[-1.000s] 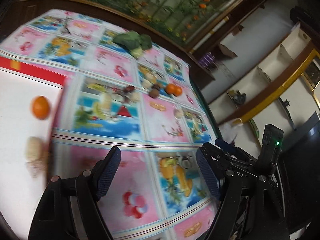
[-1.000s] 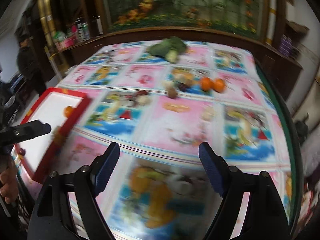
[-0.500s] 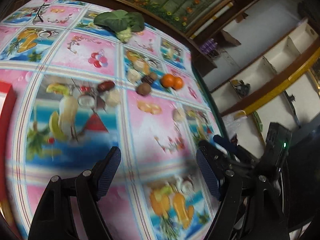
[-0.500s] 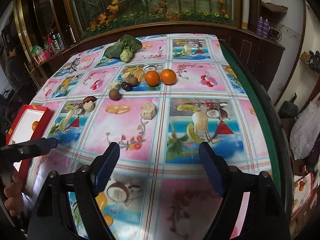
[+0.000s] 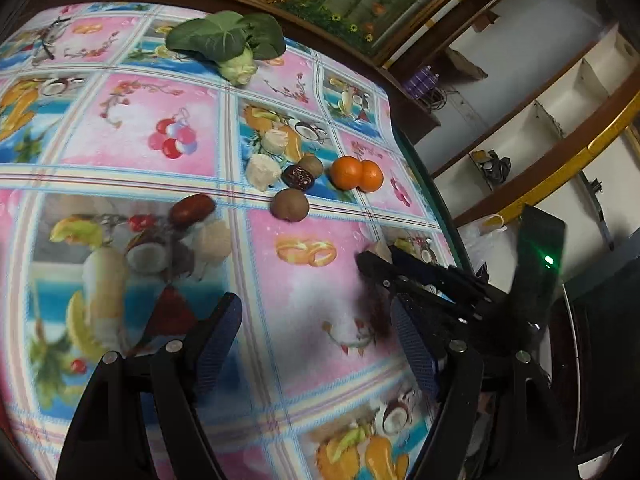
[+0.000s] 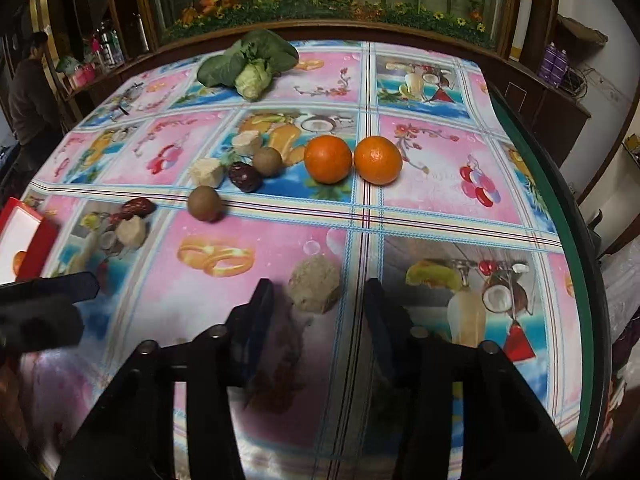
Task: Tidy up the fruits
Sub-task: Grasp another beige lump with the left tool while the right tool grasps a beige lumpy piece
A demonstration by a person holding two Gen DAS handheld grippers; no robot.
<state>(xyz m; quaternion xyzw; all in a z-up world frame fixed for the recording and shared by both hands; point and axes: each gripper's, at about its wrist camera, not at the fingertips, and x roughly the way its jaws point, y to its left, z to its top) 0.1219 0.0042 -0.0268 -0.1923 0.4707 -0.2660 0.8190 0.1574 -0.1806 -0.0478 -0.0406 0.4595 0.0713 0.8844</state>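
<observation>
Two oranges (image 6: pixel 328 159) (image 6: pixel 377 160) lie side by side mid-table; they also show in the left wrist view (image 5: pixel 356 173). Left of them lie two brown round fruits (image 6: pixel 205 203) (image 6: pixel 267 161), two red dates (image 6: pixel 244 176) (image 6: pixel 138 208) and pale chunks (image 6: pixel 205 173). A beige lump (image 6: pixel 315 283) sits just ahead of my open right gripper (image 6: pixel 318 308), between its fingertips' line. My left gripper (image 5: pixel 316 344) is open and empty above the cloth, with the right gripper's fingers (image 5: pixel 400 268) at its right.
A red-rimmed white tray (image 6: pixel 24 240) with an orange in it stands at the left edge. A leafy green vegetable (image 6: pixel 250 62) lies at the back. The table's green rim (image 6: pixel 576 216) runs along the right. A person (image 6: pixel 30 92) stands far left.
Both grippers have moved forward toward the fruit cluster. The right gripper's jaws have narrowed and now flank the beige lump. The tray has left the left wrist view.
</observation>
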